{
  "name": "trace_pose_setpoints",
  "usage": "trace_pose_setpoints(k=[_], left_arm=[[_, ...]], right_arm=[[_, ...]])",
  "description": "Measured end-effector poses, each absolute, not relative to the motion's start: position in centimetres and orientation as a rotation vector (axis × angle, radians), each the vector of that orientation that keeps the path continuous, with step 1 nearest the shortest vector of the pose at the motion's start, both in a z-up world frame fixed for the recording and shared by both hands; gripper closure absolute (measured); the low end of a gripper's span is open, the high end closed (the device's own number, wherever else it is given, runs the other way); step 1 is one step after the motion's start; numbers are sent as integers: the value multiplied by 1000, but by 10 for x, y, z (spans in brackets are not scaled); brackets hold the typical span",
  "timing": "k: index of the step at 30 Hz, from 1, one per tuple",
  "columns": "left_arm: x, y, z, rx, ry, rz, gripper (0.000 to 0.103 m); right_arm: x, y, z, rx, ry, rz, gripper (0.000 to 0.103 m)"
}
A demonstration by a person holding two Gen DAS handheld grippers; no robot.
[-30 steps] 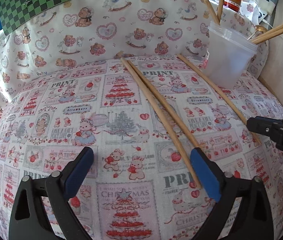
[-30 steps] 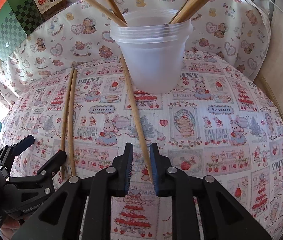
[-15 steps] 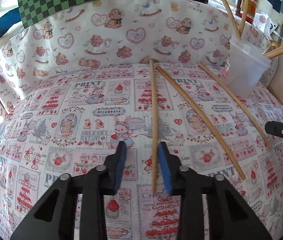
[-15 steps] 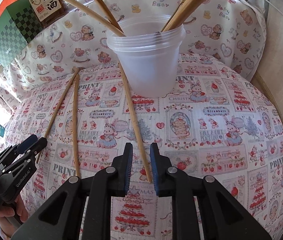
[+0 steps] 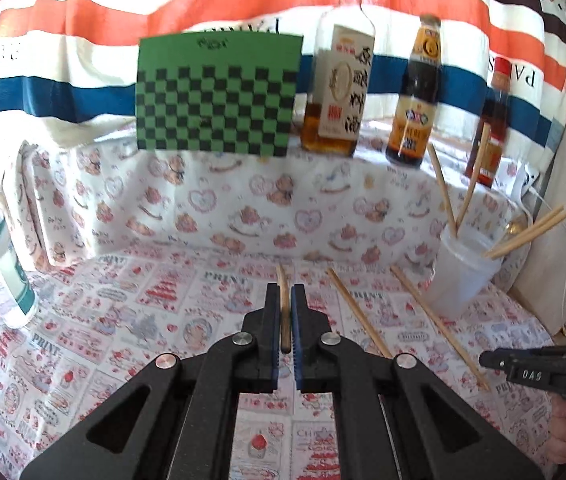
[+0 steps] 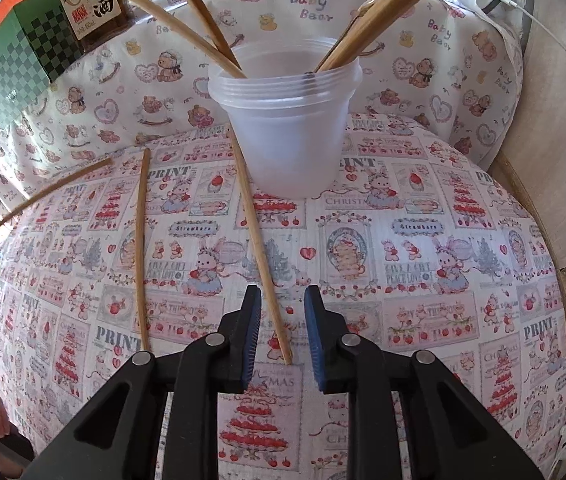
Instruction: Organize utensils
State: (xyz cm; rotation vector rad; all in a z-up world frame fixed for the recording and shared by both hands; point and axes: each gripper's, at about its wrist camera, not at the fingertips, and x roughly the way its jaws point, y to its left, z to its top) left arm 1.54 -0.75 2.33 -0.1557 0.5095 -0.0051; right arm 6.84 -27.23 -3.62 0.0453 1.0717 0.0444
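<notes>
Left wrist view: left gripper (image 5: pixel 286 322) is clamped on one chopstick (image 5: pixel 283 308), lifted and aimed level-ish at frame centre. Right gripper (image 6: pixel 283 334), jaws just widening, tilts down, straddling another chopstick (image 6: pixel 261 248) untouched, below the plastic cup (image 6: pixel 289 120).

Bright daylight fills both views, washing out the white cloth (image 5: pixel 63 128) at the far left of the left view. That view is softly blurred throughout; the right is sharp. Fisheye bending curves the edges, and dark corners ring each picture
</notes>
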Motion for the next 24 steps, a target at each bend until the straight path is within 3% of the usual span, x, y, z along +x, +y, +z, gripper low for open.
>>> trace_pose_setpoints(k=[9,11,12,15,24], left_arm=[[5,10,42,-222,420,-64,99],[4,9,41,-235,425,-75,99],[5,10,41,-239,429,-76,99],[5,11,40,-247,435,-73,99],[-1,13,44,-251,399,-66,99]], right_arm=[[67,-257,-47,-12,1103,52,78],[69,-257,-51,-9,1118,52,84],[68,-256,-50,-12,1101,49,95],[69,-257,-47,22,1090,118,97],[33,-260,16,98,733,233,98]])
